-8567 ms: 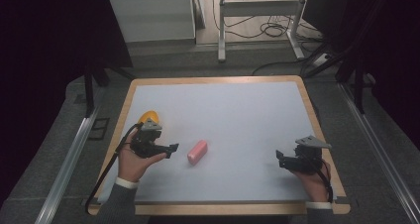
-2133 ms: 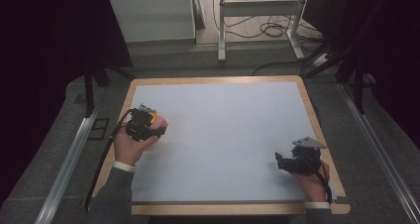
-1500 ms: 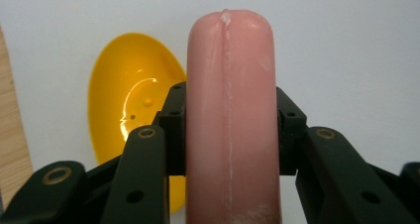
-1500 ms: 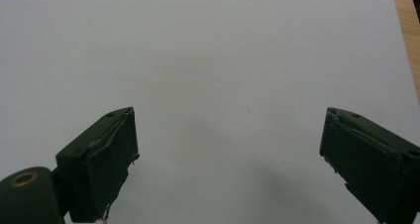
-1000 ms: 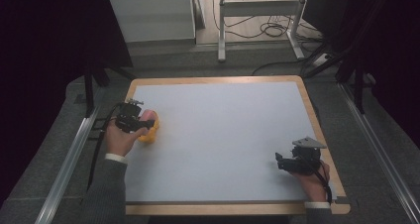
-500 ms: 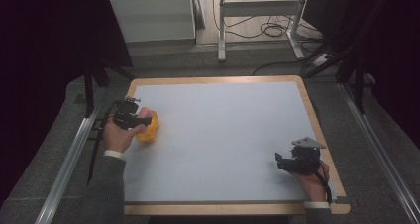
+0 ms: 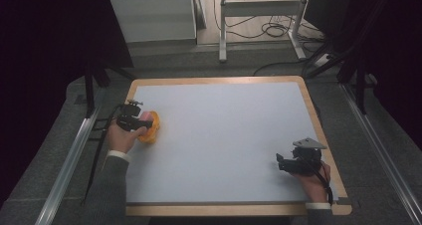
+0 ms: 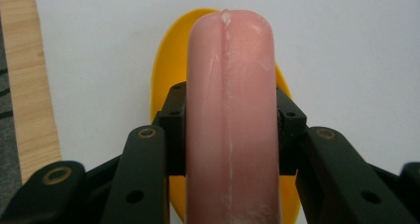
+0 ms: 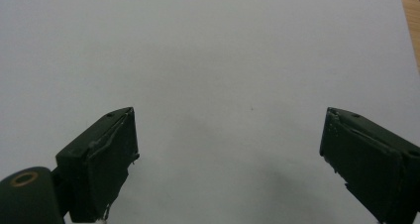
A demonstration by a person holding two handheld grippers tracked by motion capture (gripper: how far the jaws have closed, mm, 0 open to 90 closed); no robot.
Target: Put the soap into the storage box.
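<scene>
High view: the left gripper (image 7: 142,125), at about nine o'clock on the white table (image 7: 224,135), is clamped on a pink sausage-shaped piece (image 7: 145,116) held directly over a yellow dish (image 7: 151,130) near the table's left edge. Left gripper view: the pink piece (image 8: 230,120) runs lengthwise between the two black jaws, its rounded tip toward twelve o'clock above the yellow dish (image 8: 166,75). The right gripper (image 7: 283,164), at about four o'clock, rests with jaws spread wide and nothing between them.
</scene>
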